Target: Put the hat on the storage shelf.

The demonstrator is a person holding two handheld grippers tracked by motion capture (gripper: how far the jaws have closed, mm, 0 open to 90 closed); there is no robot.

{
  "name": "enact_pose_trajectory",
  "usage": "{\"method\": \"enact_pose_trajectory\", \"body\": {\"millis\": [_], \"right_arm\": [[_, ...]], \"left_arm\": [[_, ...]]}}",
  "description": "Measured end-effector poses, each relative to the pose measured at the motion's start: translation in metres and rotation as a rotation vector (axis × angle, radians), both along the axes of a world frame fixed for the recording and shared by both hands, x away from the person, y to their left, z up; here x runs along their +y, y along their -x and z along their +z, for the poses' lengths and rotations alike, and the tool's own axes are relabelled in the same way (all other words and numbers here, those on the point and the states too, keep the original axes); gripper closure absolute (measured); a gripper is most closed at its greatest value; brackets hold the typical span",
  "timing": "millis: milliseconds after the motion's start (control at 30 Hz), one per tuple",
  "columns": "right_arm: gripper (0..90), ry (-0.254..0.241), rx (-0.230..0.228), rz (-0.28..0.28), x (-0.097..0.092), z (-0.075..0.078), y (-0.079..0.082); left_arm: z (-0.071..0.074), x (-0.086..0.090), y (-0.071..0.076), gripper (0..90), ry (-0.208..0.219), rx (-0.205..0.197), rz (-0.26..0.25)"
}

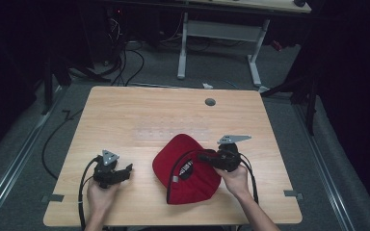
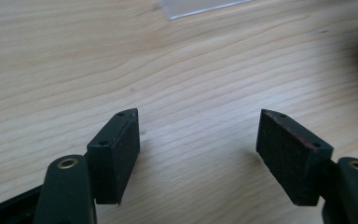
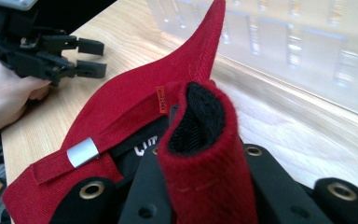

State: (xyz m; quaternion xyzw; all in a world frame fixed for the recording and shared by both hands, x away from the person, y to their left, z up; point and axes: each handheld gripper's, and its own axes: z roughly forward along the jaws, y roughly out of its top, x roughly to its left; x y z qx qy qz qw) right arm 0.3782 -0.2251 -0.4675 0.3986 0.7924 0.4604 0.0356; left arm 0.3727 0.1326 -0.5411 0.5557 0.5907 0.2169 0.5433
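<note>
A red cap (image 1: 185, 168) with a black lining lies on the wooden table (image 1: 125, 110), right of centre near the front. My right gripper (image 1: 204, 156) reaches into it from the right and is shut on a fold of its red rim (image 3: 200, 154). The cap's strap with a silver clasp (image 3: 83, 151) hangs to the left of the jaws. My left gripper (image 1: 127, 168) sits low at the front left, apart from the cap. Its jaws stand open over bare wood (image 2: 198, 135), with nothing between the pads (image 2: 121, 158).
A clear plastic sheet (image 1: 173, 132) lies flat on the table behind the cap. A grey grommet hole (image 1: 210, 102) sits near the far edge. Beyond the table stand a white-legged desk (image 1: 221, 33) and floor cables (image 1: 125, 62).
</note>
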Motion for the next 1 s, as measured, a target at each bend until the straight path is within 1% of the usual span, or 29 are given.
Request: {"method": "enact_pose_trajectory", "body": {"millis": [33,67,100,200,233,267,300,367,400,433,467,533,567,600,633,667,700,733,800,867,967,1000], "right_arm": [[83.0,-0.009,0.006,-0.016,-0.007,0.001,0.001],[83.0,-0.009,0.006,-0.016,-0.007,0.001,0.001],[83.0,-0.02,0.01,-0.031,-0.013,0.003,0.002],[83.0,-0.039,0.025,-0.051,-0.021,0.005,0.003],[83.0,-0.043,0.023,-0.053,-0.023,0.006,0.003],[83.0,-0.043,0.023,-0.053,-0.023,0.006,0.003],[83.0,-0.049,0.026,-0.063,-0.026,0.008,0.003],[83.0,-0.05,0.028,-0.067,-0.029,0.009,0.003],[83.0,-0.05,0.028,-0.067,-0.029,0.009,0.003],[83.0,-0.052,0.029,-0.068,-0.029,0.01,0.003],[83.0,-0.055,0.033,-0.07,-0.031,0.011,0.003],[83.0,-0.063,0.041,-0.069,-0.032,0.011,0.003],[83.0,-0.063,0.041,-0.069,-0.032,0.011,0.003],[83.0,-0.064,0.045,-0.069,-0.032,0.011,0.003],[83.0,-0.066,0.048,-0.069,-0.033,0.012,0.002],[83.0,-0.066,0.048,-0.069,-0.033,0.012,0.002],[82.9,-0.073,0.057,-0.069,-0.033,0.012,0.002],[82.9,-0.075,0.06,-0.068,-0.033,0.012,0.001],[83.0,-0.077,0.058,-0.066,-0.033,0.014,0.001],[82.9,-0.079,0.063,-0.067,-0.032,0.015,0.001],[82.9,-0.076,0.069,-0.056,-0.028,0.018,-0.002],[82.9,-0.076,0.069,-0.056,-0.028,0.018,-0.002]], "left_arm": [[0.005,-0.007,0.005,29.4,0.004,-0.018,-0.036],[0.005,-0.007,0.005,29.2,0.004,-0.018,-0.036],[0.009,-0.014,0.01,28.6,0.001,-0.034,-0.079],[0.016,-0.025,0.019,27.0,-0.015,-0.057,-0.139],[0.018,-0.028,0.022,26.8,-0.015,-0.063,-0.158],[0.018,-0.028,0.022,26.8,-0.015,-0.063,-0.158],[0.021,-0.034,0.026,26.8,-0.019,-0.066,-0.192],[0.023,-0.041,0.029,25.6,-0.024,-0.067,-0.221],[0.023,-0.041,0.029,25.1,-0.024,-0.067,-0.221],[0.024,-0.044,0.031,25.1,-0.026,-0.07,-0.235],[0.025,-0.05,0.034,24.5,-0.03,-0.075,-0.26],[0.027,-0.055,0.038,23.7,-0.036,-0.083,-0.284],[0.027,-0.055,0.038,23.1,-0.036,-0.083,-0.284],[0.028,-0.058,0.04,23.1,-0.041,-0.089,-0.298],[0.029,-0.062,0.043,22.1,-0.044,-0.091,-0.327],[0.029,-0.062,0.043,21.6,-0.044,-0.091,-0.327],[0.031,-0.067,0.046,21.4,-0.049,-0.104,-0.347],[0.032,-0.069,0.047,21.5,-0.053,-0.107,-0.359],[0.034,-0.073,0.049,21.2,-0.057,-0.116,-0.376],[0.034,-0.076,0.05,20.8,-0.056,-0.119,-0.381],[0.034,-0.083,0.05,19.2,-0.085,-0.122,-0.395],[0.034,-0.083,0.05,18.8,-0.085,-0.122,-0.395]]}}
